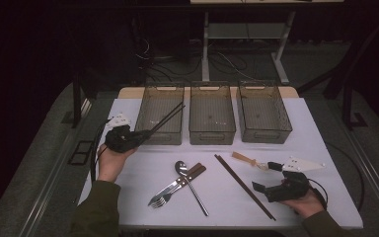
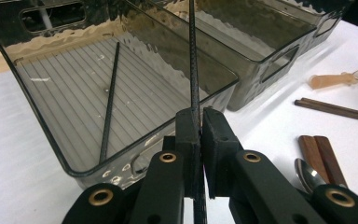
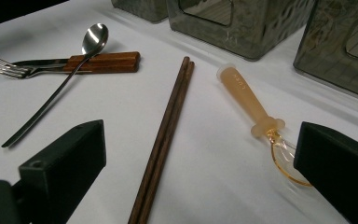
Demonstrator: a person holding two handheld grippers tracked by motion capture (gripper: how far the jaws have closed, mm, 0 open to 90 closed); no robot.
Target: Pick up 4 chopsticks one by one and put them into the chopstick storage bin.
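On the left, my left tongs (image 2: pixel 199 140) are clenched on a thin black chopstick (image 2: pixel 194 70), which runs straight out from between the jaws and slants up over the near rim of the left bin (image 2: pixel 42 140). A second black chopstick (image 2: pixel 110 100) already lies on the ribbed floor of that bin, ahead of the tongs and to their left in the left gripper view. From the high view it looks as though two dark sticks (image 1: pixel 167 119) reach from the left tongs (image 1: pixel 137 134) across the bin's corner, but I cannot tell whether one of them is the stick lying inside.

I judge this to be the dropping-off step: the black chopstick is carried to the bin and not yet let go. Next I need to bring the tip down inside the walls, level the stick along the bin's length beside its mate, then ease the jaws apart.

Moving right, the desk (image 1: pixel 296 123) holds a fork (image 1: pixel 160 197), a spoon (image 1: pixel 190 180) and brown chopsticks (image 3: pixel 165 135) lying ahead of my right tongs (image 3: pixel 196 163). Those tongs are released, jaws wide, resting low over the desk. A small amber-handled spoon (image 3: pixel 249 100) lies just ahead of the right-hand jaw, its clear bowl partly behind it.
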